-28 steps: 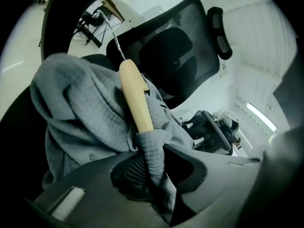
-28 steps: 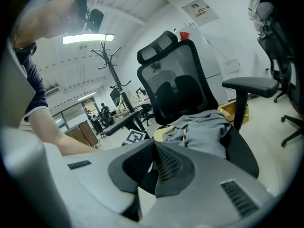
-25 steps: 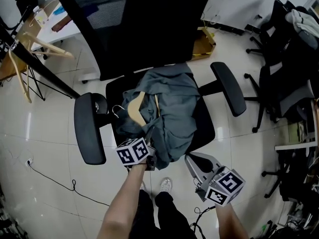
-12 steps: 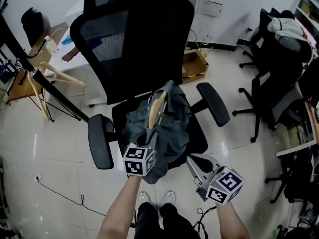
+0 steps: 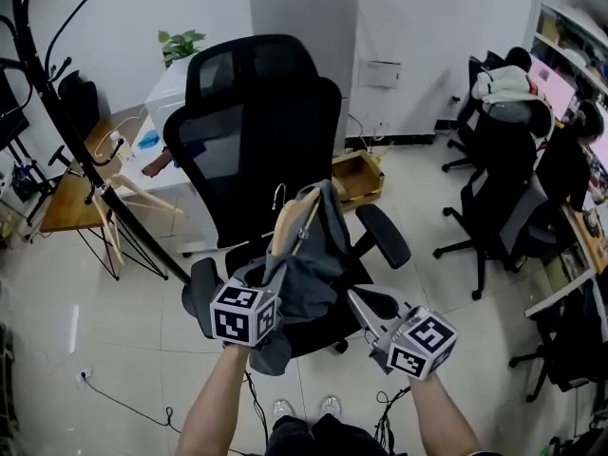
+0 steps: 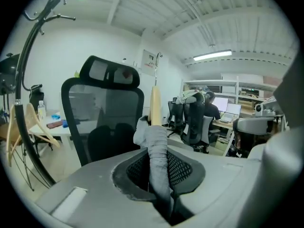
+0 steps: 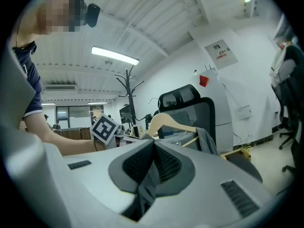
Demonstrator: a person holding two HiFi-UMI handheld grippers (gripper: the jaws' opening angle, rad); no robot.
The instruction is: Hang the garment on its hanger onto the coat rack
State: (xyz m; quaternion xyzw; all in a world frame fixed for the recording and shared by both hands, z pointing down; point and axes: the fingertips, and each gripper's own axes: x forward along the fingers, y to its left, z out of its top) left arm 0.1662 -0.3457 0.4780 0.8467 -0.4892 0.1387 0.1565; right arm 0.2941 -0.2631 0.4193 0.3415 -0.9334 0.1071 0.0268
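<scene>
A grey garment (image 5: 311, 266) on a wooden hanger (image 5: 294, 218) hangs in the air above the seat of a black office chair (image 5: 255, 131). My left gripper (image 5: 274, 283) is shut on a fold of the garment below the hanger. In the left gripper view the grey cloth (image 6: 157, 151) runs between the pads, with the hanger (image 6: 155, 106) upright behind it. My right gripper (image 5: 357, 298) is shut on nothing, low and to the right of the garment. The black coat rack (image 5: 40, 74) stands at the far left, apart from both grippers. The right gripper view shows the hanger (image 7: 167, 120) and the coat rack (image 7: 129, 95).
Another wooden hanger (image 5: 112, 224) hangs low on the coat rack. A small desk (image 5: 71, 193) and a white cabinet (image 5: 169, 98) stand behind the chair. A cardboard box (image 5: 356, 174) lies on the floor. More office chairs (image 5: 494, 188) and desks fill the right side.
My left gripper has lifted the garment and hanger up off the chair seat. The head view has tilted up, so more of the room and the coat rack shows. The right gripper has hardly moved.
</scene>
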